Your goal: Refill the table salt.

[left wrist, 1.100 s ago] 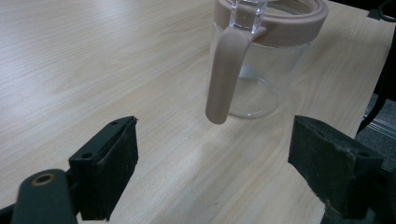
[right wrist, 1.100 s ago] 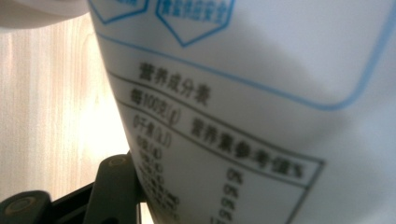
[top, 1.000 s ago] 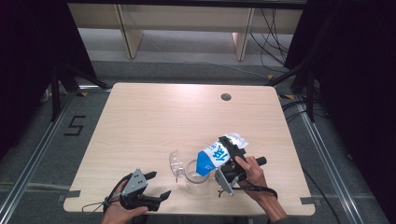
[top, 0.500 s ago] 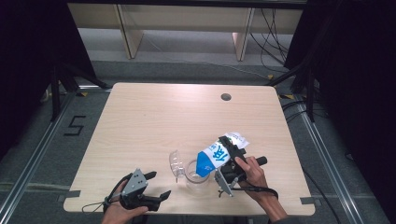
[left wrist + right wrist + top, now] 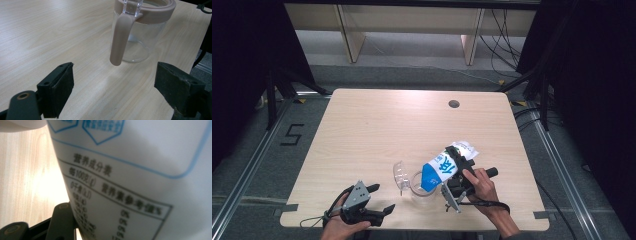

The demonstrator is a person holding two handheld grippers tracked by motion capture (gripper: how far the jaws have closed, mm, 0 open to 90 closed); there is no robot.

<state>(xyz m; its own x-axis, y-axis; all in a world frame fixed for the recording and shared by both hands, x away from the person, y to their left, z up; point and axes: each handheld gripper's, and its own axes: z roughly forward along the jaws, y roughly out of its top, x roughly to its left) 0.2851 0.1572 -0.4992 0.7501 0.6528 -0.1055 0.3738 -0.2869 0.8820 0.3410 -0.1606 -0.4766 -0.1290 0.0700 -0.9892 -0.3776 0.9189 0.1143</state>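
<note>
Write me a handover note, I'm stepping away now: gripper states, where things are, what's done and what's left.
Right gripper: shut on the blue-and-white carton, tipped with its lower end over the glass jug, near the table's front edge.
Left gripper: open, holding nothing, jaws toward the jug's pink handle.
Done: carton lifted and tilted, jug lid flipped open.
Left: whether liquid is in the jug cannot be told; probably finish pouring, set the carton upright.

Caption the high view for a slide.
Right gripper tips a blue-and-white carton over a clear jug; left gripper rests open nearby.
</note>
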